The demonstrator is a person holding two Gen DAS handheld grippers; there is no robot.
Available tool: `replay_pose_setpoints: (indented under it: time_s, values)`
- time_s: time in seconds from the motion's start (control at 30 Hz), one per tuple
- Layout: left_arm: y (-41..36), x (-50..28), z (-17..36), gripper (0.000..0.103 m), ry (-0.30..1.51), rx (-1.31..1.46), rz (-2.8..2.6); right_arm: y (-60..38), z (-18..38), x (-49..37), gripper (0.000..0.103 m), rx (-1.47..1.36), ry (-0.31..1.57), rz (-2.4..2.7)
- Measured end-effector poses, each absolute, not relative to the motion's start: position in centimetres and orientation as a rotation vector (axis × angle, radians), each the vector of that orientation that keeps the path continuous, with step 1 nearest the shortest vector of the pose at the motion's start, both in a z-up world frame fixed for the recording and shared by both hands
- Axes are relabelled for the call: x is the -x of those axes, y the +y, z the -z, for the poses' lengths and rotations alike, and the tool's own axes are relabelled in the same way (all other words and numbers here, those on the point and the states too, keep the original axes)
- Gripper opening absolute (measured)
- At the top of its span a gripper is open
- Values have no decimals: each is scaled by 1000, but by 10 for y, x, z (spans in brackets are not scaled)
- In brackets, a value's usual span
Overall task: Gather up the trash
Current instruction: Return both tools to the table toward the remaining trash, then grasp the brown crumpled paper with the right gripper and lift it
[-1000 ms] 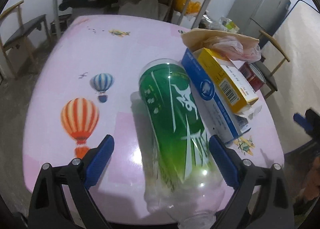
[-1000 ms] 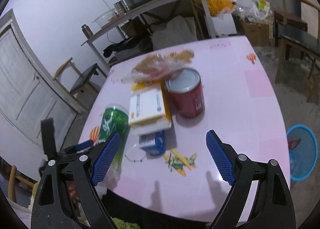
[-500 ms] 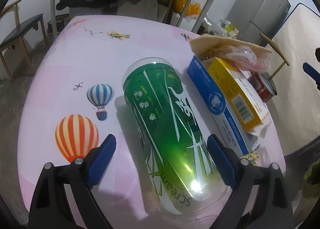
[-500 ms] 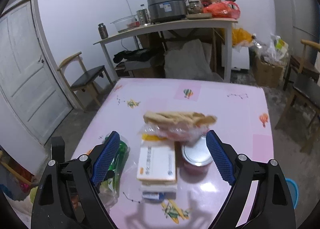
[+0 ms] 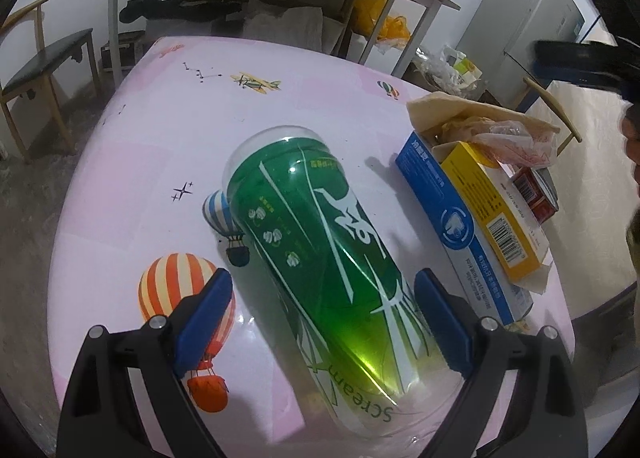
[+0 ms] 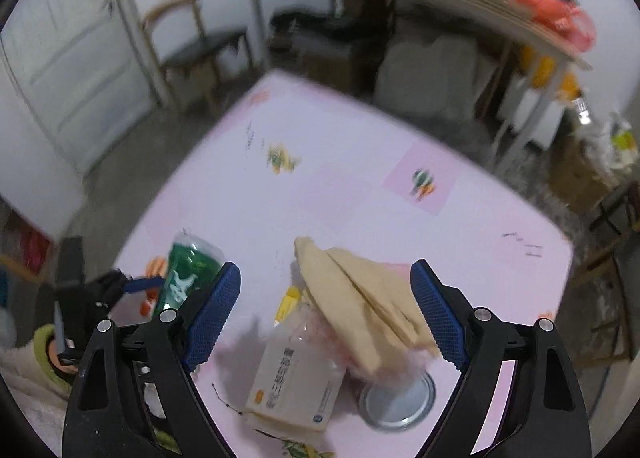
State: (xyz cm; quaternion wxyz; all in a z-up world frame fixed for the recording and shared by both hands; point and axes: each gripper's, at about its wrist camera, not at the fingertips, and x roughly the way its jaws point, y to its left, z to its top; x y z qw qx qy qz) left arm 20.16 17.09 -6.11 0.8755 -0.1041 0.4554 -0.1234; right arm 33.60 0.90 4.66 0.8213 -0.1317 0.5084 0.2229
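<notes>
1. Between the blue pads of the left gripper (image 5: 324,308), a green-labelled clear plastic bottle (image 5: 320,254) is lying on its side, its far end pointing toward 11 o'clock; the jaws are standing open around it, the pads not visibly pressing on it.
2. Closing well probably means squeezing across the label's middle, gently, since the thin, glossy wall looks likely to dent or slip.
3. At 3 o'clock of the bottle, just beside it, a blue-and-white carton (image 5: 460,226) is lying with a yellow box (image 5: 496,210) on top; both are stiff, flat-sided card.
4. Over the right gripper (image 6: 326,316), whose ribbed pads are gaping with nothing gripped, a folded tan paper (image 6: 360,298) and crinkly clear plastic bag (image 6: 320,338) are sitting ahead at 12 o'clock, above a round metal-topped can (image 6: 396,398).
5. Underneath, the pink surface (image 5: 280,114) is looking smooth and printed with balloons and planes.
</notes>
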Motion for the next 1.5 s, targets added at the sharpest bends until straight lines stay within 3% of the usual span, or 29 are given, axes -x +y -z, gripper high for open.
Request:
replay_pose_setpoints:
  time_s: [0.13,0.4,0.67,0.87,0.93,1.03,1.5]
  values:
    - [173,-198,60,90,947,225,261,21,-22,-361,75,308,1213,-469]
    - [176,-192,58,90,924,227,297,7,-31,-361,75,269,1210,-481]
    - [180,-190,57,90,925,238,305,35,6,-382,73,442,1364,-529]
    - [180,-190,57,90,930,236,320,26,27,-396,42,387,1441,-483]
    - [179,-190,57,90,930,233,325,21,31,-396,23,351,1460,-473]
    - [176,-192,57,90,926,227,332,14,31,-395,7,310,1454,-454]
    - [171,-189,57,90,905,203,314,-47,-41,-378,2,18,1133,-358]
